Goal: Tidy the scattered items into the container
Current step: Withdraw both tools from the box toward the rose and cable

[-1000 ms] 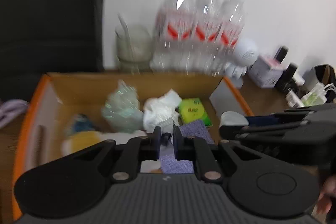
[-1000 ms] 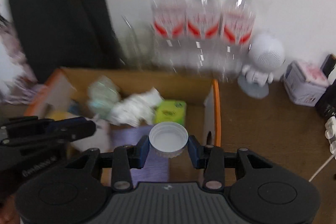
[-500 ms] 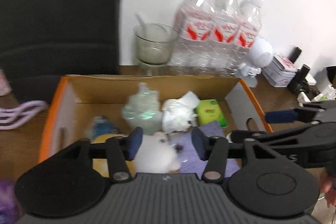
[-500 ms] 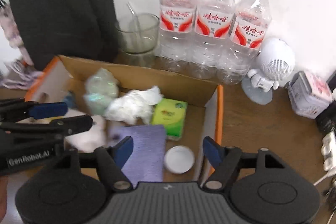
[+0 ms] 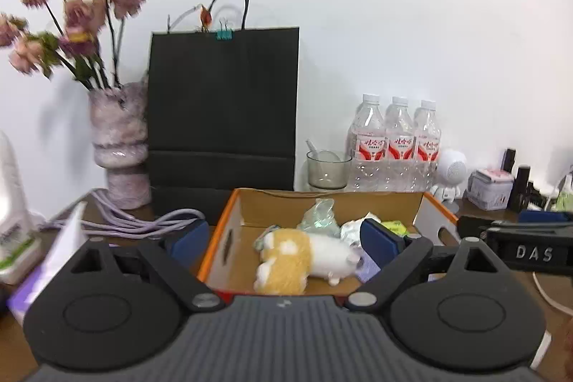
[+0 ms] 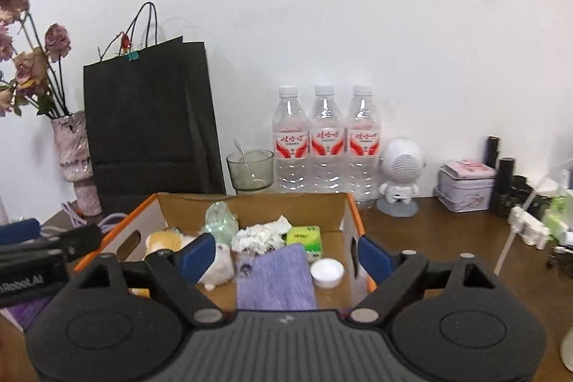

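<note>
The cardboard box (image 6: 163, 203) is seen low in the centre of both views, on the brown table (image 6: 429, 231). Inside it are found a yellow-and-white plush toy (image 5: 304, 256), a crumpled tissue (image 6: 259, 235), a green packet (image 6: 306, 238), a purple cloth (image 6: 274, 274) and a white bottle cap (image 6: 326, 272) — the cap lying at the cloth's right edge, near the box's right wall. The left gripper (image 5: 284, 238) is held with jaws wide, just opened, nothing gripped. The right gripper (image 6: 286, 255) is likewise spread wide, just opened — nothing is pressed between its pads. Three water bottles (image 6: 326, 138) are lined up behind the box, against the wall.
</note>
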Demonstrator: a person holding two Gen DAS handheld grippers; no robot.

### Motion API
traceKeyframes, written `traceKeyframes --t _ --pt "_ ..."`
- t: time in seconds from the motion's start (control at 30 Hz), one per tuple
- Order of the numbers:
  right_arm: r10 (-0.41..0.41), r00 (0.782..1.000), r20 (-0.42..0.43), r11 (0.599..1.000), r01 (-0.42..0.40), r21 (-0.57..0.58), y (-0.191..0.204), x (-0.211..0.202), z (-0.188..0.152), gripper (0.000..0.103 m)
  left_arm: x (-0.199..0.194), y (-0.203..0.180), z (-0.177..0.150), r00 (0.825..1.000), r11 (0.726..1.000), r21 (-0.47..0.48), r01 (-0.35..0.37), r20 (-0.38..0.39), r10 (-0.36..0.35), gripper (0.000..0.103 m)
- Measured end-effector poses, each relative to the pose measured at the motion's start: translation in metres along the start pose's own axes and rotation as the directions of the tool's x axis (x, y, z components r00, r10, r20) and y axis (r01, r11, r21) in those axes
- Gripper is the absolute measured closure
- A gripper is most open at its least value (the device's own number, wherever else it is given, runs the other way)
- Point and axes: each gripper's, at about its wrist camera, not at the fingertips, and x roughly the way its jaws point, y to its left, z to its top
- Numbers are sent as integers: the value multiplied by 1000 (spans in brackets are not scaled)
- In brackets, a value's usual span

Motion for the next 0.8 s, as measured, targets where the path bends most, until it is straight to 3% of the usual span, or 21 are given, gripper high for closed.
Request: traceKeyframes --t 0.17,0.37,0.5,0.63,0.8 --pt "22 1000 -21 997 -20 71 -6 -65 -22 15 -64 -9 -16 1000 999 50 -11 23 10 2" --pt "120 987 -109 993 -119 11 -8 -139 -108 15 -146 -12 -81 996 996 8 85 -28 -84 0" --pt "132 985 -111 991 -135 -20 -12 -177 -151 15 -184 -16 -121 996 998 3 64 -62 -63 0" --pt "131 987 -89 991 -134 -28 -19 -205 -168 15 -211 -15 -140 996 998 -35 52 -70 -54 0" --pt "120 989 -82 991 -125 -46 -19 -217 -173 15 -224 -16 -150 997 998 30 58 -52 -57 0"
